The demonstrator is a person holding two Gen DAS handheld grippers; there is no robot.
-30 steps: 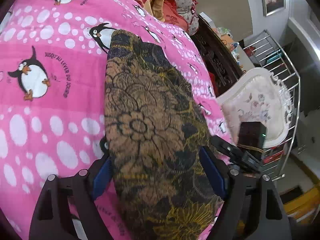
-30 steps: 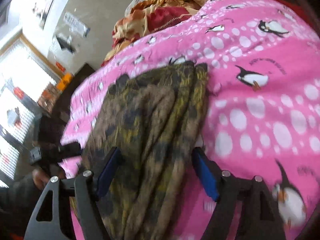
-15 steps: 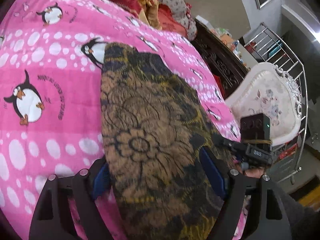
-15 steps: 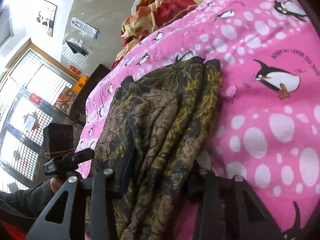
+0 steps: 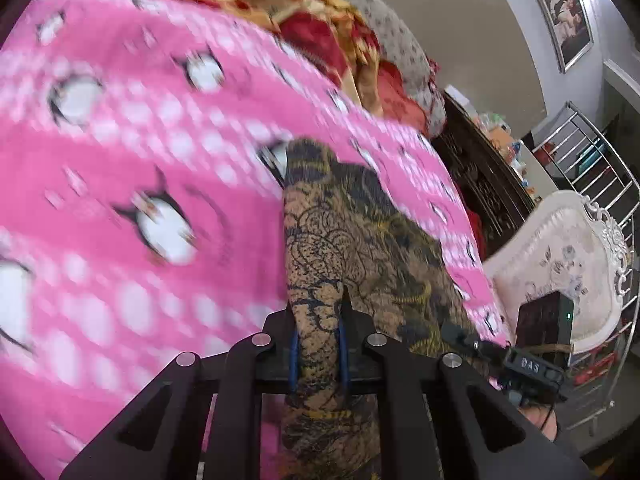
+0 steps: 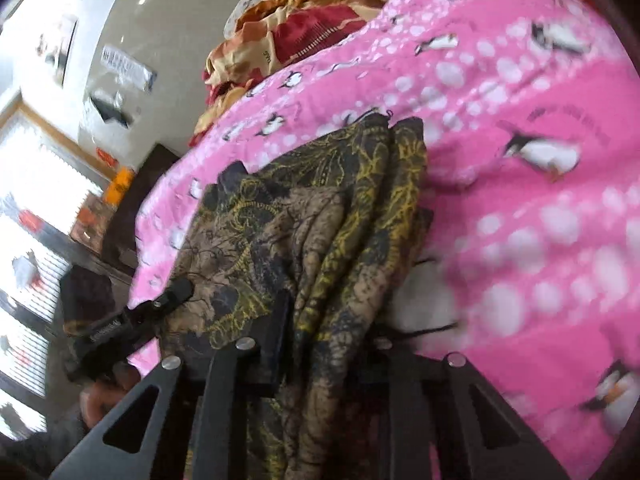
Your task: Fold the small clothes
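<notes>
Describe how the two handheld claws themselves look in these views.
Both are matte black frames with triangular cut-outs and silver round pivot bolts. The left claw has blue pads on its fingers. The right claw shows black fingers, pads hidden by cloth; seen from the left view, it carries white lettering.

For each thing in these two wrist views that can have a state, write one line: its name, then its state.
Left gripper: just closed, shut on the patterned garment's near end.
Right gripper: jaws just closing, pressed on bunched folds of the same garment.
Patterned garment: folded lengthwise in layers, lying on the blanket.
Pink penguin blanket: spread flat beneath.
</notes>
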